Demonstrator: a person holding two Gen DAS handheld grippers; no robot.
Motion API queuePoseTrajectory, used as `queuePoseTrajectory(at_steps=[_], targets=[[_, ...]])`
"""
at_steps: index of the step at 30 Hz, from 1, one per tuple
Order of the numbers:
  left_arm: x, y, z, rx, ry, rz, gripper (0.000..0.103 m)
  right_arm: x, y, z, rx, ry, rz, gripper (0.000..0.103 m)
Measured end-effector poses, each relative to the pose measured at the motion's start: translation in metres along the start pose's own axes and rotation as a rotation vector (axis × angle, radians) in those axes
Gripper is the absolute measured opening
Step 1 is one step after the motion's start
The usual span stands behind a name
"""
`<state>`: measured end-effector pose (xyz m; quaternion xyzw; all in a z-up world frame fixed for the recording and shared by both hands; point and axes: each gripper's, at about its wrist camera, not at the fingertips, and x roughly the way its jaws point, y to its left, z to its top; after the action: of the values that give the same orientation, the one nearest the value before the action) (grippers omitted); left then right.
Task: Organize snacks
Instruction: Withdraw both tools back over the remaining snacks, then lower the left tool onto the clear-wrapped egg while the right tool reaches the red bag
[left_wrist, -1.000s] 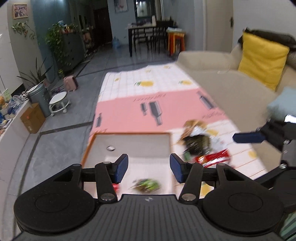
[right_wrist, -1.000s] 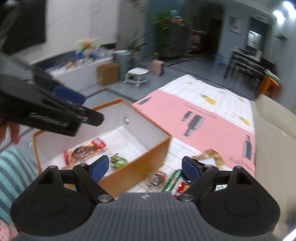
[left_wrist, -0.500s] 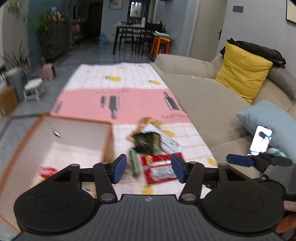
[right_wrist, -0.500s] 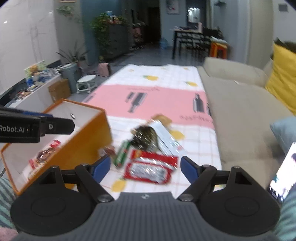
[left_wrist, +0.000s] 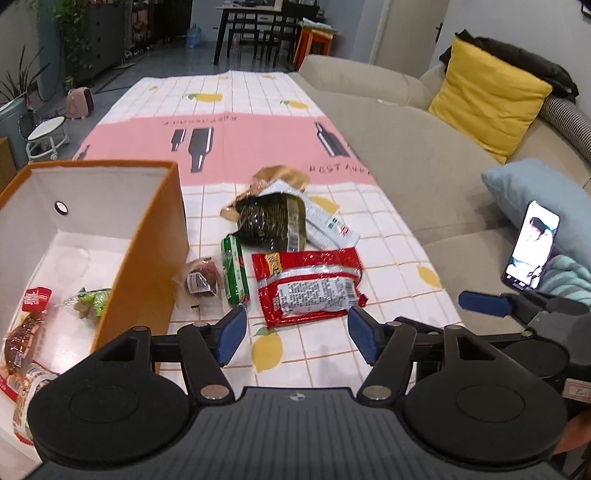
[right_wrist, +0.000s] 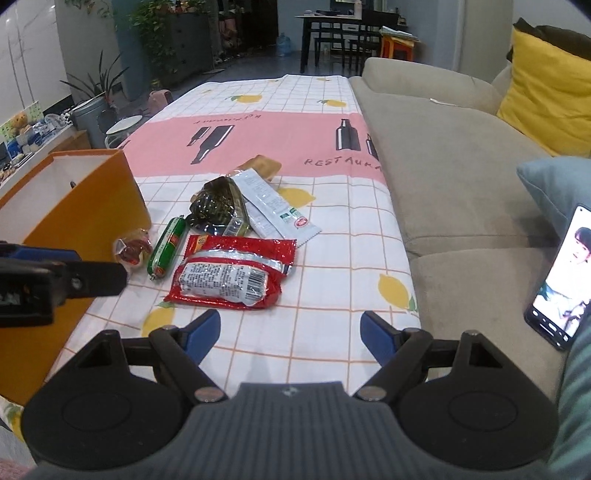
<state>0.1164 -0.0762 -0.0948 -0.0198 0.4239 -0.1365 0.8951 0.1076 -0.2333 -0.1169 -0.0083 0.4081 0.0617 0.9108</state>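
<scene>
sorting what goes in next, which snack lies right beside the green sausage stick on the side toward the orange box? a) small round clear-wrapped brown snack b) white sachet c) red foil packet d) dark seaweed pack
a: the small round clear-wrapped brown snack lies between the green sausage stick and the orange box.

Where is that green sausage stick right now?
In both views, the green sausage stick lies on the tablecloth, between a small brown wrapped snack beside the orange box and the red packet.
</scene>
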Motion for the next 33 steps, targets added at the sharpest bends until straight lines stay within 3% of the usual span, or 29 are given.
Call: queuePoseTrajectory(at_steps=[11,21,25,29,31,33], targets=[[0.028,0.007,0.007,0.085,0.036,0.088,0.068,0.036,0.020,0.001,-0.139,0.046,0.052,0.080],[0.057,-0.007,0.004,0.380,0.045,0.288,0.063,0.068,0.029,0.012,-0.229,0.048,0.058,0.079],[0.073,-0.013,0.000,0.451,0.058,0.346,0.063,0.080,0.033,0.011,-0.268,0.056,0.051,0.079],[0.085,-0.014,-0.003,0.490,0.080,0.373,0.058,0.088,0.033,0.008,-0.285,0.071,0.045,0.067],[0.087,-0.012,-0.003,0.488,0.081,0.380,0.049,0.088,0.032,0.008,-0.274,0.068,0.056,0.060],[0.089,-0.007,0.000,0.463,0.093,0.381,0.034,0.088,0.032,0.008,-0.273,0.065,0.072,0.049]])
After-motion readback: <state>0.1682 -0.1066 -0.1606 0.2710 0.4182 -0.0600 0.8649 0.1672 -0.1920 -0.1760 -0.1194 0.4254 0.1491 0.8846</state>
